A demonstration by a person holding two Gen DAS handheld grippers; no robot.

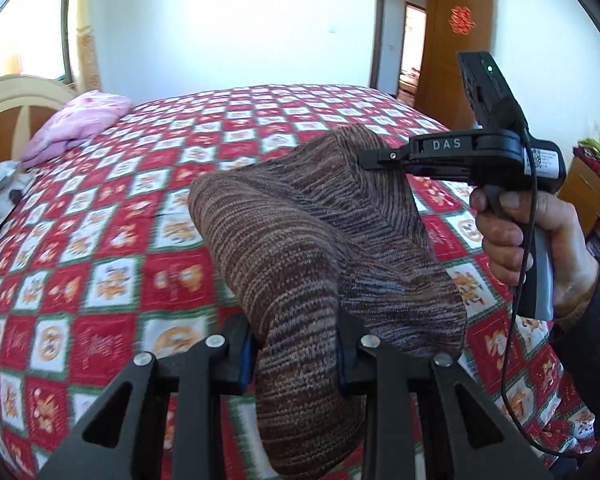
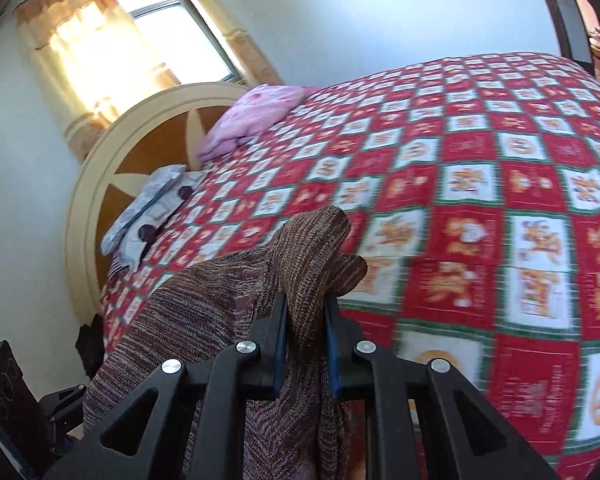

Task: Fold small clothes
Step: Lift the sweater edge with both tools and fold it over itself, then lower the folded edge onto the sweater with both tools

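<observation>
A brown striped knit garment (image 1: pixel 300 248) hangs in the air above the bed, stretched between both grippers. My left gripper (image 1: pixel 296 356) is shut on one bunched end of it. My right gripper (image 2: pixel 306 344) is shut on the other end (image 2: pixel 312 248), with the cloth poking up past the fingers and draping down to the left. The right gripper also shows in the left wrist view (image 1: pixel 376 158), held in a hand and clamped on the garment's far edge. Part of the left gripper's body shows at the lower left of the right wrist view.
The bed has a red, white and green patchwork quilt (image 1: pixel 180 184). A folded pink cloth (image 1: pixel 80 124) and a blue-white pillow (image 2: pixel 152 208) lie near the headboard (image 2: pixel 140 152). A wooden door (image 1: pixel 456 40) and a wooden cabinet (image 1: pixel 588 196) stand at the right.
</observation>
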